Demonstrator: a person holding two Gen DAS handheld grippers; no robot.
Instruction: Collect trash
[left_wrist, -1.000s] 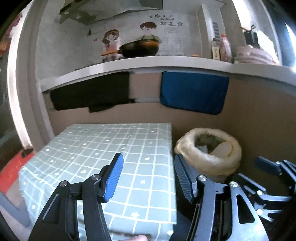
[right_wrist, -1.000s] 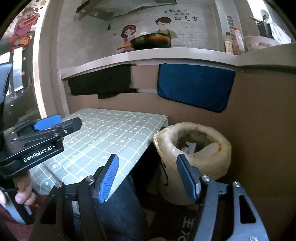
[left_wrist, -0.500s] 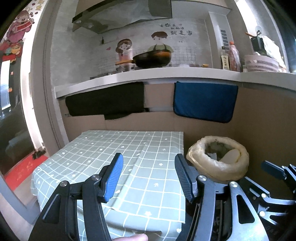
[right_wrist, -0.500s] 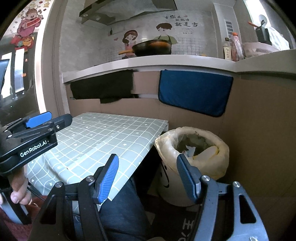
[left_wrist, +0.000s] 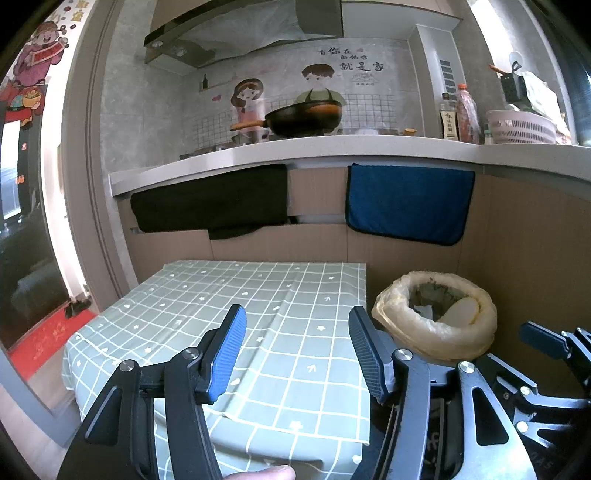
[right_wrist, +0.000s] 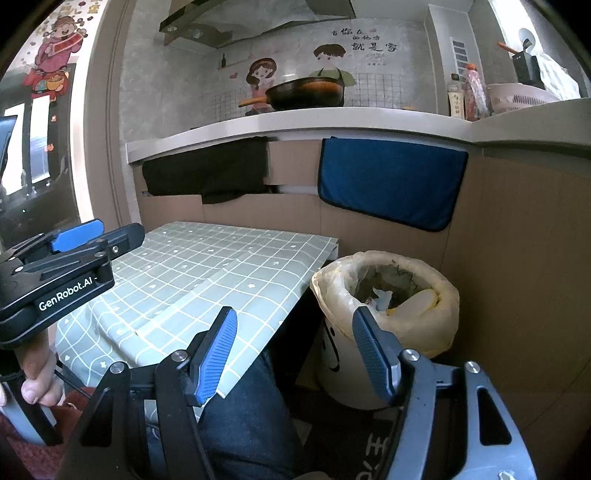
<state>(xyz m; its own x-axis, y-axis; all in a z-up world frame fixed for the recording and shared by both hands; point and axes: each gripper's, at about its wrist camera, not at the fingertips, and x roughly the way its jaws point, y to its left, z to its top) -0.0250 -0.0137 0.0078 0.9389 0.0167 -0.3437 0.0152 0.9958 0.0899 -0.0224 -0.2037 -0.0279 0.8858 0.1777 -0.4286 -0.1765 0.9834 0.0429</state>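
Seemingly done: both the left gripper (left_wrist: 297, 352) and right gripper (right_wrist: 293, 354) spread, empty; table (left_wrist: 221, 295) ahead bare, bin (right_wrist: 384, 295) rightward holding trash.

Home kitchen: wok (left_wrist: 304, 119) on counter (left_wrist: 332, 151), range hood (left_wrist: 243, 35), probably condiment bottles (left_wrist: 460, 118).

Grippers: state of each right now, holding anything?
Left gripper: open, nothing between its jaws.
Right gripper: open, nothing held.

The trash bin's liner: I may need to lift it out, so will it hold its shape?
Probably not: the liner looks thin, crinkled and floppy. It likely stays light, since the trash looks papery. Its folded rim may slip off the bin.
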